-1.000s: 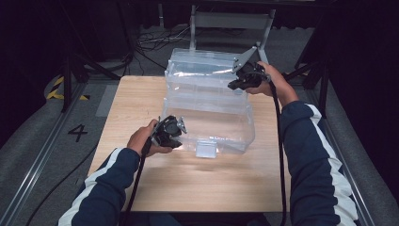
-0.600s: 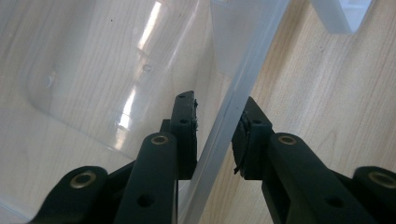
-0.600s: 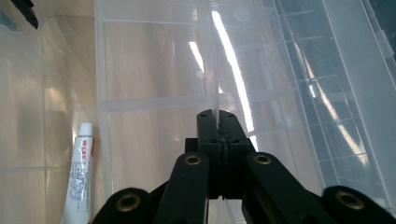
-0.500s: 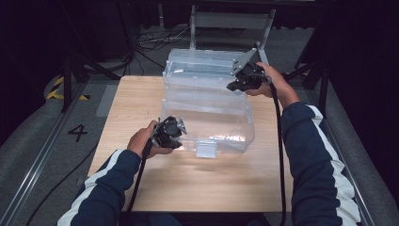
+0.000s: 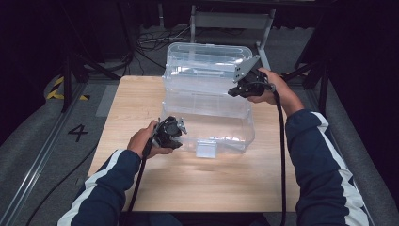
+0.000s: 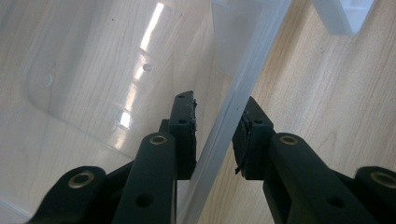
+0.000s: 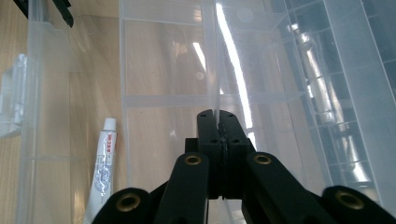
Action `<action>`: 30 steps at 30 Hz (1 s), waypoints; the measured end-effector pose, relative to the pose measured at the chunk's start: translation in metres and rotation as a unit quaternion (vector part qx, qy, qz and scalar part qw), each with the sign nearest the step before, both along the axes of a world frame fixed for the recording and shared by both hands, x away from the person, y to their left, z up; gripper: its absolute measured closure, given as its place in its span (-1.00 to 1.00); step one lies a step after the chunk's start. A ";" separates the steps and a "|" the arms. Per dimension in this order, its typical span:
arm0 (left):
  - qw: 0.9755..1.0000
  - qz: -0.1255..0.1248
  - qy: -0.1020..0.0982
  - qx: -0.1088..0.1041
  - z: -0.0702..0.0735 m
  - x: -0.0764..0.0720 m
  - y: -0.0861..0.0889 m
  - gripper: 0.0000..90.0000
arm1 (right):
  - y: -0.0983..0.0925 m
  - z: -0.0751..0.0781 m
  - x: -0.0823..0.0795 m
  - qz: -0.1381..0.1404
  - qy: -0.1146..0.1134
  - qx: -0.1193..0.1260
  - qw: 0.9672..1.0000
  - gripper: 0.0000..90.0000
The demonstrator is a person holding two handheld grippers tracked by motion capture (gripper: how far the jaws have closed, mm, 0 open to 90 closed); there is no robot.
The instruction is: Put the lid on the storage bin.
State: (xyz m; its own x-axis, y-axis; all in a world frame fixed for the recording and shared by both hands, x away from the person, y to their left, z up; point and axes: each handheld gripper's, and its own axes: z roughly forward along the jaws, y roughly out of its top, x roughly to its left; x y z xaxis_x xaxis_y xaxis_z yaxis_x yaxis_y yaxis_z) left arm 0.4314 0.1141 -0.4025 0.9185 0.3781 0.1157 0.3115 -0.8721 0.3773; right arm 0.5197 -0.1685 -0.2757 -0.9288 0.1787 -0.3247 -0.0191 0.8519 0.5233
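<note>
Two hand-held grippers work one large clear plastic storage box [image 5: 207, 127] on the wooden tabletop [image 5: 136, 94]. The left hand-held gripper [image 6: 215, 135] stays clamped on the front wall. The right hand-held gripper [image 7: 218, 119], fully shut on the clear divider tray [image 7: 168, 70], has edged nearer, probably to lift it off the small white tube [image 7: 105, 158].

Quick count from my seat — one clear plastic storage box [image 5: 207, 117] with one lid [image 5: 207, 59], standing on one wooden table [image 5: 197, 188]. One small white tube [image 7: 103, 170] lies inside the box. I've got two grippers going — my left gripper [image 5: 181, 128] and my right gripper [image 5: 231, 92]. One white latch [image 5: 206, 148] on the front wall.
</note>
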 end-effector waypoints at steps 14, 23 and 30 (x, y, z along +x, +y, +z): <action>1.000 -0.010 -0.005 0.003 0.000 0.002 0.000 0.56 | -0.004 -0.006 -0.013 -0.004 -0.009 0.006 1.000 0.98; 1.000 -0.011 -0.021 0.001 -0.001 -0.001 0.000 0.50 | -0.005 -0.010 -0.022 -0.004 -0.014 0.010 1.000 0.97; 0.999 -0.017 -0.031 0.000 -0.001 -0.002 0.001 0.49 | -0.006 -0.013 -0.030 -0.006 -0.016 0.016 1.000 0.95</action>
